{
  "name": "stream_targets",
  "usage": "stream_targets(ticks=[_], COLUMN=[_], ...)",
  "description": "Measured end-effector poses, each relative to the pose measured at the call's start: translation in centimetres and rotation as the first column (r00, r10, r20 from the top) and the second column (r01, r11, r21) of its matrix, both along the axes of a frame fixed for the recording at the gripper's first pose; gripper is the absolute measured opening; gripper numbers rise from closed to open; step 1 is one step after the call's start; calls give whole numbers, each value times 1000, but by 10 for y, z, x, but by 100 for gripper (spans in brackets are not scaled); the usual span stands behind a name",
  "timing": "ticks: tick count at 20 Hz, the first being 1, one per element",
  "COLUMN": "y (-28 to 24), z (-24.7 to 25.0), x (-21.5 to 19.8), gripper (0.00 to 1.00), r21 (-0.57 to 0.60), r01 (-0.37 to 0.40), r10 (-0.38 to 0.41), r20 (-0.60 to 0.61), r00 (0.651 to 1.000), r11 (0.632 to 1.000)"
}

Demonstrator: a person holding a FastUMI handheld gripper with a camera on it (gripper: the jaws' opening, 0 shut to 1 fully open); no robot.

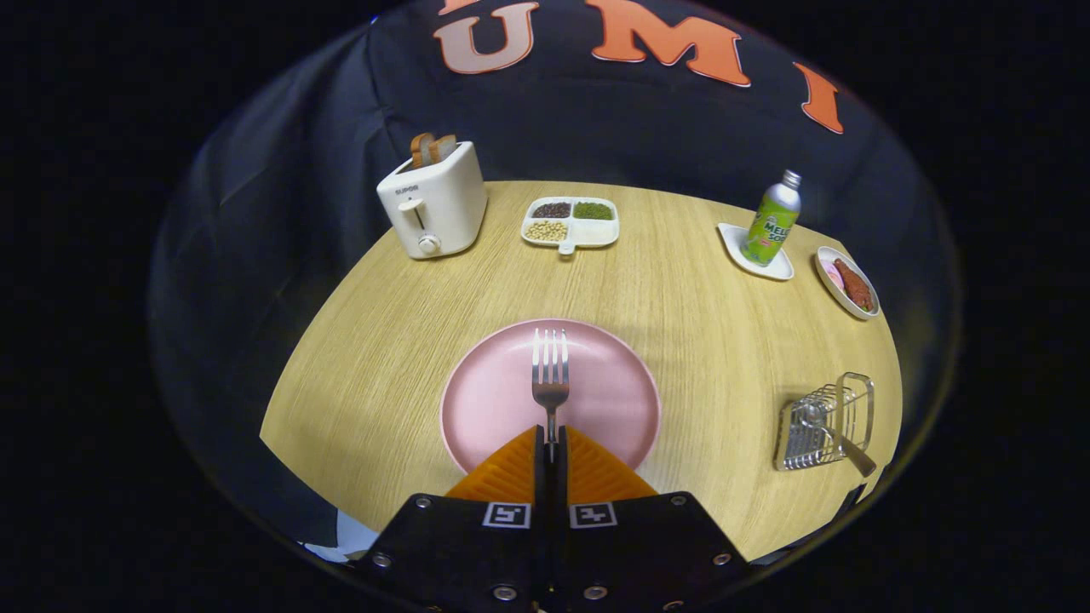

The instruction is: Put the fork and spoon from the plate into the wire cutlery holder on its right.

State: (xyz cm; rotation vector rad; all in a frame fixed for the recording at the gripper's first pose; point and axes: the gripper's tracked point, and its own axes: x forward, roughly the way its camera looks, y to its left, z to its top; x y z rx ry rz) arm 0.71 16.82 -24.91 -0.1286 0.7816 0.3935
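Note:
My gripper (551, 436) is shut on the handle of a metal fork (551, 375). The fork's tines point away from me, out over the middle of the pink plate (485, 400). I cannot tell whether the fork rests on the plate or hangs just above it. Off to the right of the plate, near the table's edge, stands the wire cutlery holder (824, 423). A spoon (839, 436) lies in the holder, its handle sticking out toward the near right.
At the far side of the round wooden table (681, 289) stand a white toaster (434, 204) with bread, a divided dish (570, 221) of beans, a green bottle (771, 220) on a small white tray, and a small dish (846, 283) of food.

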Motion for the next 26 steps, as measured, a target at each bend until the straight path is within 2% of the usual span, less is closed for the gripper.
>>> stream_targets(ticks=[8,14,18,22,26], y=[-84,-144,-177,-189,-203], z=[49,69,71,66,60], x=[6,6,6,6,6], gripper=[2,2,2,2,2], r21=[52,41,-1,9,-39], r01=[117,186,205,213,194], r10=[-118,-187,-205,-212,-197], r20=[11,6,-8,-49,-82], r00=[993,982,979,976,977], r11=[992,982,979,977,980])
